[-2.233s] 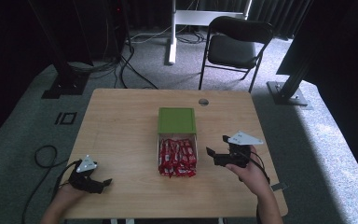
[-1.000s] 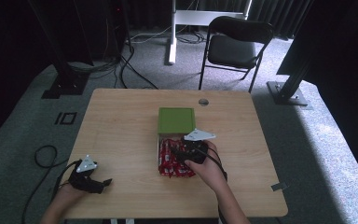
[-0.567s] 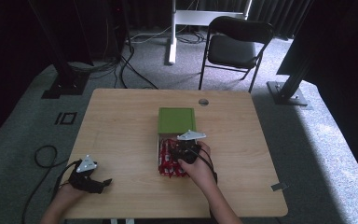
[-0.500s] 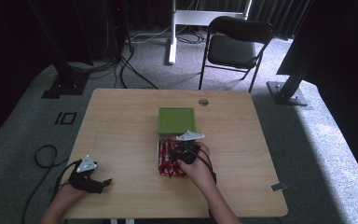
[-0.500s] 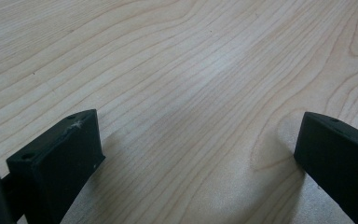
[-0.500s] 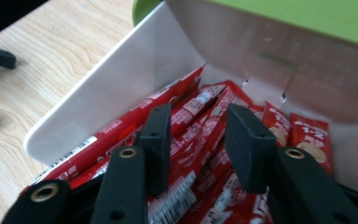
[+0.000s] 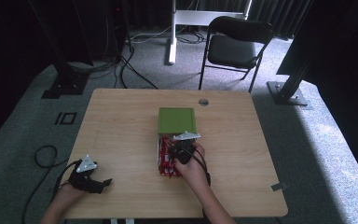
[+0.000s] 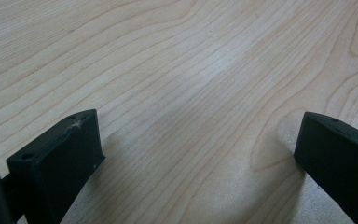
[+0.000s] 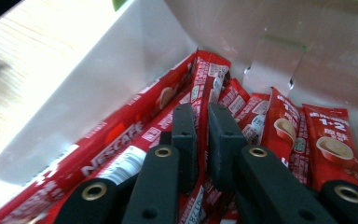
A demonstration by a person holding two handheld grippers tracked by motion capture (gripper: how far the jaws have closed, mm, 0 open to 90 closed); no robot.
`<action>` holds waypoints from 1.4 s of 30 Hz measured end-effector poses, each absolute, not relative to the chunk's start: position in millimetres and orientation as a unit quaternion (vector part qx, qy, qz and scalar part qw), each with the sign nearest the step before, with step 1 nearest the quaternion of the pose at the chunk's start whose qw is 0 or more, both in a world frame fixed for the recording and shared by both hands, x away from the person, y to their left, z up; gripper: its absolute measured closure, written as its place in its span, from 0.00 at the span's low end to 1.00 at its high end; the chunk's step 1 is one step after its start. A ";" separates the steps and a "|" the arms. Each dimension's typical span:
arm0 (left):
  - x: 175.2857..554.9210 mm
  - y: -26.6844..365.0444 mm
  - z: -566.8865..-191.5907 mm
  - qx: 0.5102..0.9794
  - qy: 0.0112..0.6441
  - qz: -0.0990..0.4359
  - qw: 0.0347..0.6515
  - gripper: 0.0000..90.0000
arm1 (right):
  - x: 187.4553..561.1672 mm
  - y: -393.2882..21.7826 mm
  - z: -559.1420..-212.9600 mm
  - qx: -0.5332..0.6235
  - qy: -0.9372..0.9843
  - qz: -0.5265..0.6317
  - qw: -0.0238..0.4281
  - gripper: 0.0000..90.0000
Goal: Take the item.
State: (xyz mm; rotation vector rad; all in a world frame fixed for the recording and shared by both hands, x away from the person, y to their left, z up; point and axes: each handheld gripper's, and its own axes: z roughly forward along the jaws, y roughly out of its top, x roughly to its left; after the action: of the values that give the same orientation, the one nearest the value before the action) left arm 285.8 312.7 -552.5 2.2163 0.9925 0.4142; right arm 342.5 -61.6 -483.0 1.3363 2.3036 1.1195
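Pinching a sachet [image 9: 200, 93] edge-on, right gripper [image 9: 202, 140], box [image 9: 98, 93] depths hidden.

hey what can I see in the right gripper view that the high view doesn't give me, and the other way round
The right gripper view alone lets you read the Nescafe lettering on the red coffee sachets, and shows the jaws closed on one sachet inside the white box.

The high view alone shows the green lid, the left gripper near the table's front left corner, the chair and the whole table.

Both show the right gripper in the box of sachets.
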 end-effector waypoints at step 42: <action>285.8 312.7 -552.5 0.848 0.380 0.158 0.333 0.02 | 291.2 -131.6 -412.6 0.451 0.725 0.490 0.175 0.93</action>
State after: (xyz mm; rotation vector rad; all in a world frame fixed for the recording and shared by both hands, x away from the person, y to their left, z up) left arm 285.8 312.7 -552.5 2.2164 0.9933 0.4128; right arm 291.2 -131.6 -412.6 1.2792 2.0553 1.3875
